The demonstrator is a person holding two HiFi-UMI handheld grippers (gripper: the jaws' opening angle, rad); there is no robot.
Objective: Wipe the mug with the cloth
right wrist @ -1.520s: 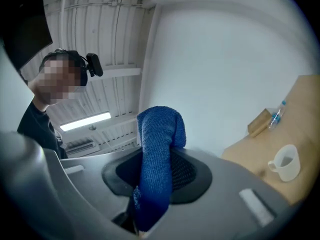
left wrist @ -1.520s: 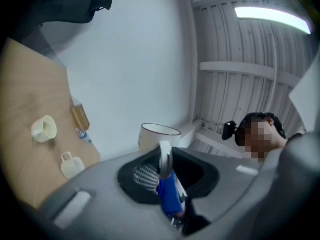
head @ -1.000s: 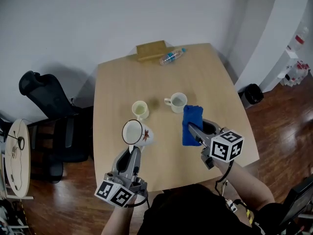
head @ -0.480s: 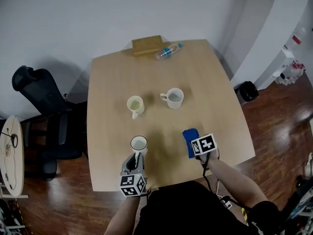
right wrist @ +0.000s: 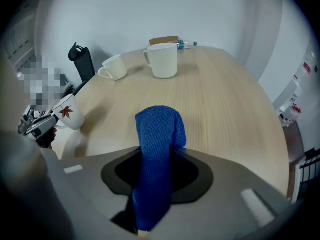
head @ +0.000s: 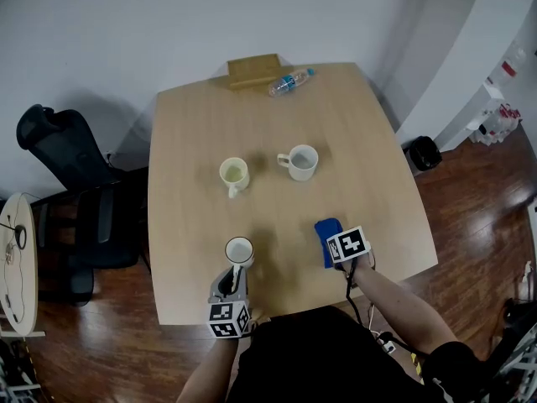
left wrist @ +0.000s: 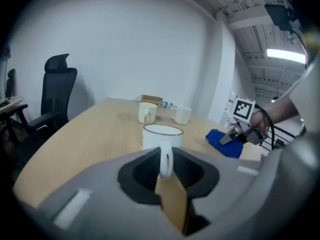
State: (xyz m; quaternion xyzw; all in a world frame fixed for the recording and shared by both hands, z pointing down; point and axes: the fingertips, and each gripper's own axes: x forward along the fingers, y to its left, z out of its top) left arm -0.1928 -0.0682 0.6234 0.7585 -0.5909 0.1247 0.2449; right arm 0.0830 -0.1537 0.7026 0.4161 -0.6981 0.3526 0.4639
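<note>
**Step in hand:** bring cloth and mug together for wiping.

**State**
- The left hand-held gripper [head: 234,277] is clamped on the handle [left wrist: 165,160] of the mug [head: 239,250].
- The mug is at the lower left of the head view, close to the near edge of the tabletop [head: 361,141]. It is upright, mouth up. Whether its base rests on the tabletop is not clear.
- The right hand-held gripper [head: 336,248] has the cloth [head: 326,227] between its jaws, which are opening.
- The cloth's free end lies forward on the tabletop at lower right, well apart from the mug.

**Procedure, as judged**
- Grip the handle firmly so the mug does not swing.
- Secure the cloth before lifting, since a slack hold would likely drop it.
- Bring the cloth's folded end to the mug's wall and rim.
- Turn the mug rather than reaching round it.

**Clearance**
- Bare tabletop between the two grippers gives open room.
- Both grippers sit by the near edge, so move inward, not outward.
- A pale mug [head: 234,172] and a white mug [head: 300,161] stand at centre, well apart from the work.
- A bottle [head: 289,81] and a block [head: 253,70] lie at the far edge.
- A chair [head: 59,141] stands off the left edge.
</note>
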